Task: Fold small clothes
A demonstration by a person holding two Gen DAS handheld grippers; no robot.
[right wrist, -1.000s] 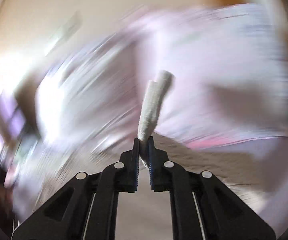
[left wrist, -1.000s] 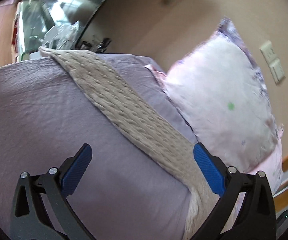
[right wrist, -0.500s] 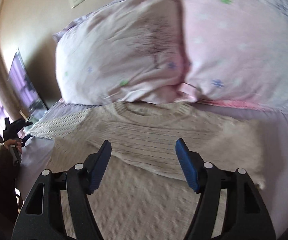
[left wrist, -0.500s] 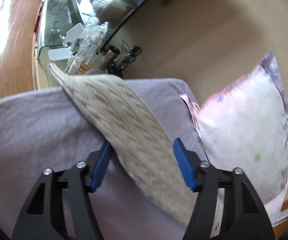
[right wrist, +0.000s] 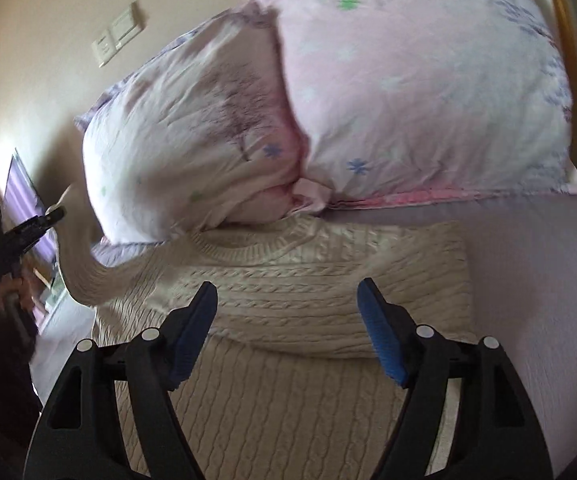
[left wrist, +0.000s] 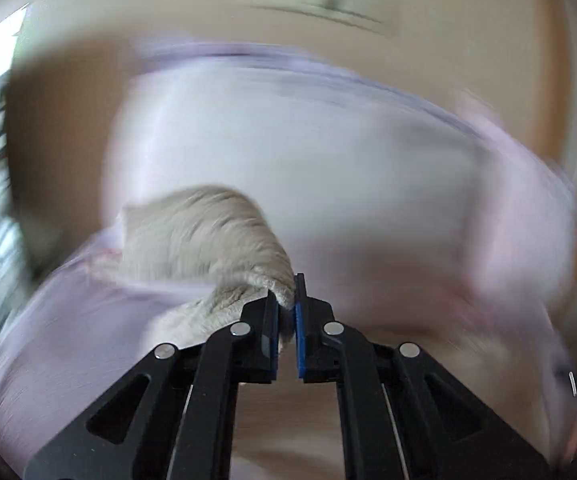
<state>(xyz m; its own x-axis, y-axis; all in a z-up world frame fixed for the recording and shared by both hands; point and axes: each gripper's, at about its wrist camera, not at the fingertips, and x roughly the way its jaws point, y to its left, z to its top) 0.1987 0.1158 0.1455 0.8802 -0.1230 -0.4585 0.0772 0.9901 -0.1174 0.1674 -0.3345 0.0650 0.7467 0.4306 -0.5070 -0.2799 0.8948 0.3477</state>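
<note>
A cream cable-knit sweater (right wrist: 288,292) lies on the lilac bed sheet (right wrist: 528,280), neck toward the pillows, its right sleeve folded across the chest. My right gripper (right wrist: 288,324) is open and empty just above the sweater's body. My left gripper (left wrist: 286,300) is shut on the end of the left sleeve (left wrist: 204,236); that view is heavily blurred. In the right wrist view the left gripper (right wrist: 54,216) holds the sleeve (right wrist: 76,264) lifted off the bed at the far left.
Two pink patterned pillows (right wrist: 408,92) lean against the beige wall behind the sweater. A wall switch plate (right wrist: 118,36) is at upper left. The bed's wooden headboard edge (right wrist: 560,12) shows at upper right.
My left gripper has closed on the left sleeve and lifted it, swinging fast. My right gripper let go of the right sleeve earlier and stays open over the sweater.
</note>
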